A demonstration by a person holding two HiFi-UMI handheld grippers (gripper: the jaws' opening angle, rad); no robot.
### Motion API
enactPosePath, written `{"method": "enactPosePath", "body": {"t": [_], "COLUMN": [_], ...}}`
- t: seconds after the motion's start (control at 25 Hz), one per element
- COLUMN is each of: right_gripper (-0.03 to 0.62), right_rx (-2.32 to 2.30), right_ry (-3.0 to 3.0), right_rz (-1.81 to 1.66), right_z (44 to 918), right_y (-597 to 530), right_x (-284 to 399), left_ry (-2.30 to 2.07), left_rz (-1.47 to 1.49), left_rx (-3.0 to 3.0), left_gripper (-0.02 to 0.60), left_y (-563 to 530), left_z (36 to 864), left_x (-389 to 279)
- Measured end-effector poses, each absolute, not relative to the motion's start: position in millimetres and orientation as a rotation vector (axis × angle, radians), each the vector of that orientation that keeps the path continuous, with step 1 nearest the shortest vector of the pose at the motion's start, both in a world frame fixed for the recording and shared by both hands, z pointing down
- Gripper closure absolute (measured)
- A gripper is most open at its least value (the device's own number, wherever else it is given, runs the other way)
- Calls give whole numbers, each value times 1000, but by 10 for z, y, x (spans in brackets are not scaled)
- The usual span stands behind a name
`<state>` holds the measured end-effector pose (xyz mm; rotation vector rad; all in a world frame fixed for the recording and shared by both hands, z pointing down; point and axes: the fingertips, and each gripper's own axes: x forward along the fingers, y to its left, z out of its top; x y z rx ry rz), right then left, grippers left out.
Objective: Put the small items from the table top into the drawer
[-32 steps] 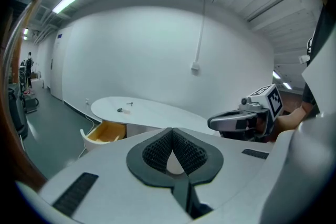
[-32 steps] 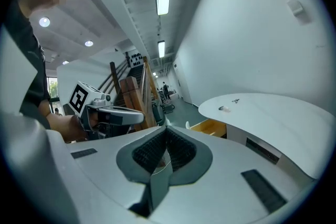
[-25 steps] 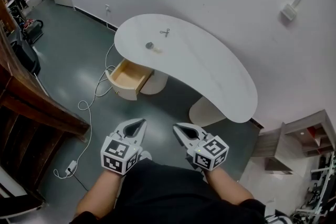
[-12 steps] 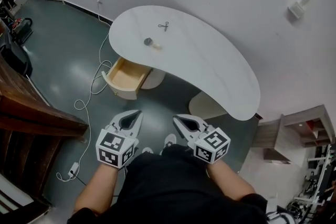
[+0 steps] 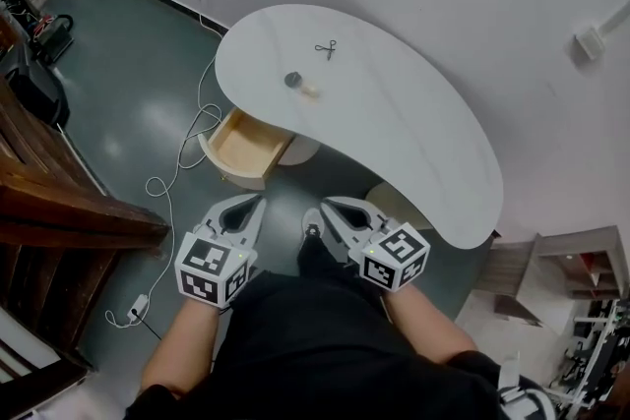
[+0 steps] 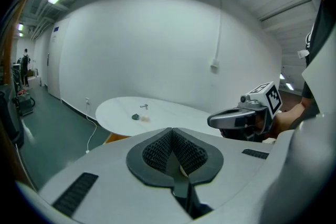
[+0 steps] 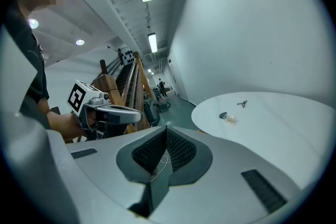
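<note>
Your left gripper (image 5: 244, 211) and right gripper (image 5: 340, 211) sit side by side before your body, jaws pressed together, both empty. The small items lie well ahead on the white table (image 5: 413, 128): a dark round piece (image 5: 292, 79), a pale lump (image 5: 311, 90) just beside it, and a thin dark thing (image 5: 326, 47) farther back. The drawer (image 5: 243, 145) stands open below the table's edge.

A cable (image 5: 150, 184) loops across the floor near the drawer and could catch your foot. The thin piece may skid from your pinch. All three items are too small to identify, and the tabletop hides the drawer's back.
</note>
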<state>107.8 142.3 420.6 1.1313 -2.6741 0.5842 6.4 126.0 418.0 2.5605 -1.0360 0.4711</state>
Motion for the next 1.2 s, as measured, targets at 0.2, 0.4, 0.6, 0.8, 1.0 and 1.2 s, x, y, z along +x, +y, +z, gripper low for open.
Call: {"method": "enactPosePath", "body": {"t": [0.2, 0.4, 0.6, 0.8, 1.0, 1.2], "right_gripper": [588, 588, 588, 588, 588, 588], "right_rx": [1088, 1052, 1020, 956, 927, 934], "right_ry": [-2711, -2710, -2681, -2651, -2604, -2575], "right_rz": [547, 521, 532, 543, 550, 541], "right_z": [4096, 4084, 4265, 4559, 4808, 4876], "right_y": [789, 279, -235, -656, -975, -1145], "right_x": [1162, 1379, 1641, 1745, 1791, 1682], "left_ry": [-1089, -1107, -1150, -1205, -1250, -1248], "left_rz": [458, 453, 477, 489, 493, 514], "left_rx": [2516, 2492, 2463, 2413, 2384, 2369], "left_gripper": [566, 566, 566, 566, 566, 566], "left_y": [701, 197, -259, -591, -789, -863], "left_z": [4165, 4172, 4266, 4342, 4353, 4405], "left_x": [146, 399, 596, 661, 645, 481]}}
